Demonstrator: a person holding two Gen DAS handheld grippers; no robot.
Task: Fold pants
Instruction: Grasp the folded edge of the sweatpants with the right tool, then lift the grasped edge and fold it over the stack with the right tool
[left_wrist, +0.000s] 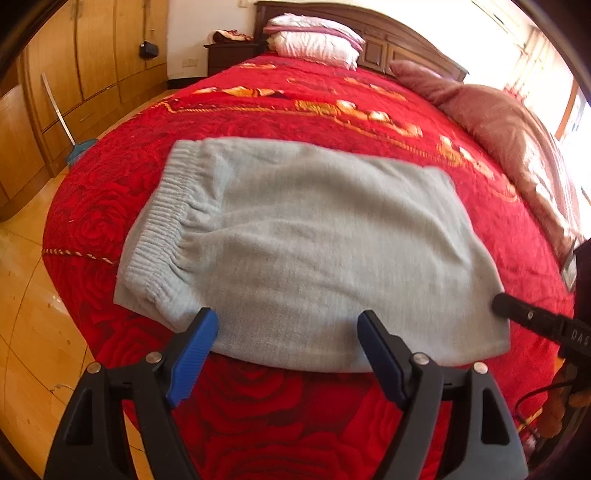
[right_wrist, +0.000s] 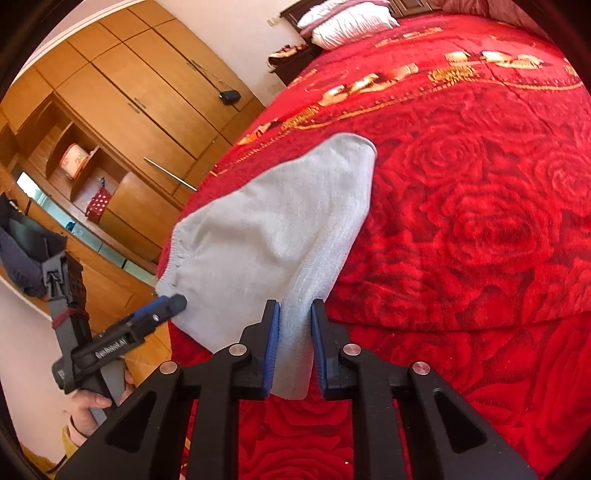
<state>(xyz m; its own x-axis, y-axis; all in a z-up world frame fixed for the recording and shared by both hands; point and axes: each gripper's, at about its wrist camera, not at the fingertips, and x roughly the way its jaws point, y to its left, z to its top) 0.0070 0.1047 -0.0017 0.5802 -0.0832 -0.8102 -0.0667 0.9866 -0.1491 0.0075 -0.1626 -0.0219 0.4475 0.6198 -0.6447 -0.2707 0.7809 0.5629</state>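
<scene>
Folded grey pants (right_wrist: 266, 229) are pinched by the right gripper (right_wrist: 294, 347) at lower centre (left gripper (left_wrist: 286, 354) gaping, empty), so lifting one-sided could undo the fold.

The left gripper (left_wrist: 286, 325) is pointing downward with its blue pads spread wide, nothing pressed between them. The right gripper (right_wrist: 293, 310) is angling down too, its jaws narrow, with cloth lying between the pads. A hand (right_wrist: 90, 408) is gripping the left gripper's handle from below.
</scene>
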